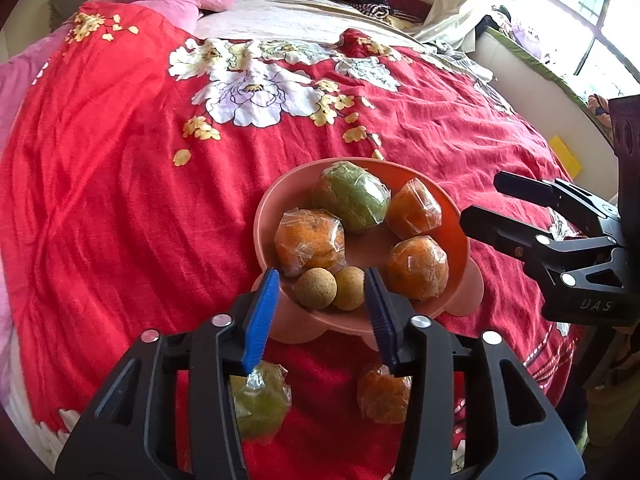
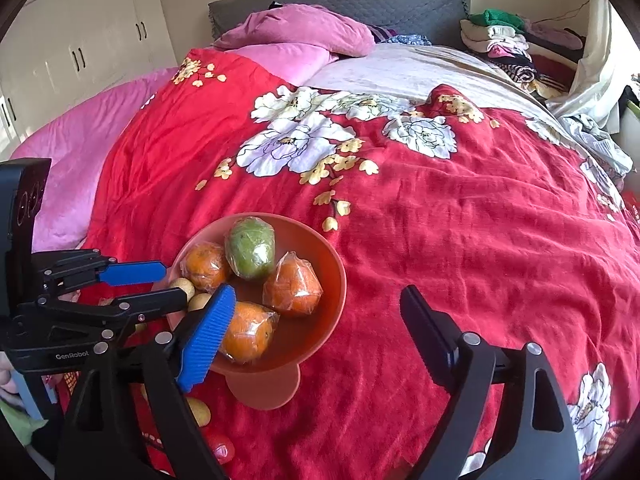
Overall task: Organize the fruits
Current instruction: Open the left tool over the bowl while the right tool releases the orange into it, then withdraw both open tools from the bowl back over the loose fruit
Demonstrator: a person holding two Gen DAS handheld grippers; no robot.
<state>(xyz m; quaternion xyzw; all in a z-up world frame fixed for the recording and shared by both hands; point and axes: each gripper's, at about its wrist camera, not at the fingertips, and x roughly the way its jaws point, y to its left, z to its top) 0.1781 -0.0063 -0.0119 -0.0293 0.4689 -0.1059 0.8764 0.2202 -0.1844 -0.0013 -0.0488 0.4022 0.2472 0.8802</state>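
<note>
An orange-pink bowl sits on the red bedspread. It holds three wrapped oranges, a wrapped green fruit and two small brown round fruits. My left gripper is open, its blue fingers either side of the brown fruits at the bowl's near rim, empty. A wrapped green fruit and a wrapped orange lie on the bedspread below it. My right gripper is open and empty, to the right of the bowl; it also shows in the left wrist view.
A small yellow fruit and a red fruit lie on the bedspread near the bowl's foot. Pink pillows and a stack of folded clothes are at the bed's head. White wardrobes stand left.
</note>
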